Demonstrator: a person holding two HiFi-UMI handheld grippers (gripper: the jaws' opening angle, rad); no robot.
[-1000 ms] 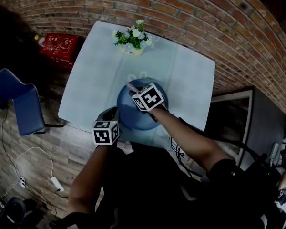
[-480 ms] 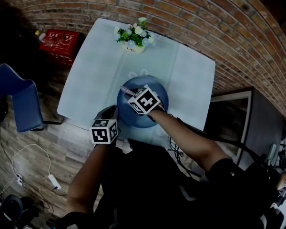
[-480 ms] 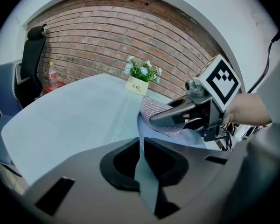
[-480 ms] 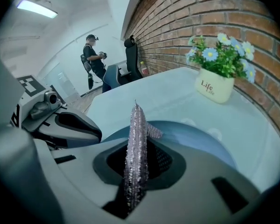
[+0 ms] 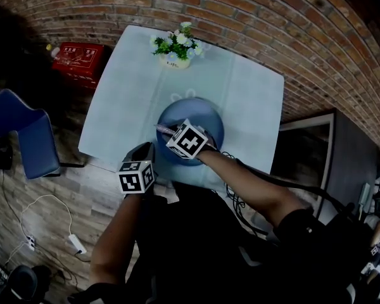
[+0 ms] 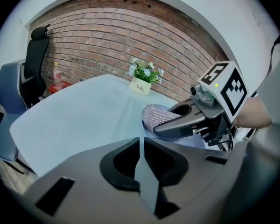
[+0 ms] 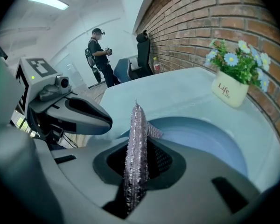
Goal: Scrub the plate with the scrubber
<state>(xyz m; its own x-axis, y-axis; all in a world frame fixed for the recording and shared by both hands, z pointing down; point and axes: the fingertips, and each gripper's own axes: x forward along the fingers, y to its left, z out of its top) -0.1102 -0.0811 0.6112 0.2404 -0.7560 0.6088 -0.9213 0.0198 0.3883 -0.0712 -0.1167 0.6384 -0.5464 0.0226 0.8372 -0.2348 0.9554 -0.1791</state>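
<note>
Pinching sparkly mesh scrubber [image 7: 137, 134], right gripper [image 5: 170, 132] overhangs round blue plate [image 5: 206, 114] whose rim left gripper [image 6: 141, 146] clamps.

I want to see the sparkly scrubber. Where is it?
The scrubber is pinched in the right gripper, over the blue plate's left side in the head view, near the left gripper.

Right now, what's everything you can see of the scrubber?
The scrubber is a silvery, glittery mesh pad. In the right gripper view it shows edge-on as a thin upright strip with a pointed tip and a small flap at one side. The right claw is shut on its lower part, and the rest sticks out ahead. In the left gripper view it looks broad and rounded. It sits over the edge of the blue plate; contact cannot be told.
</note>
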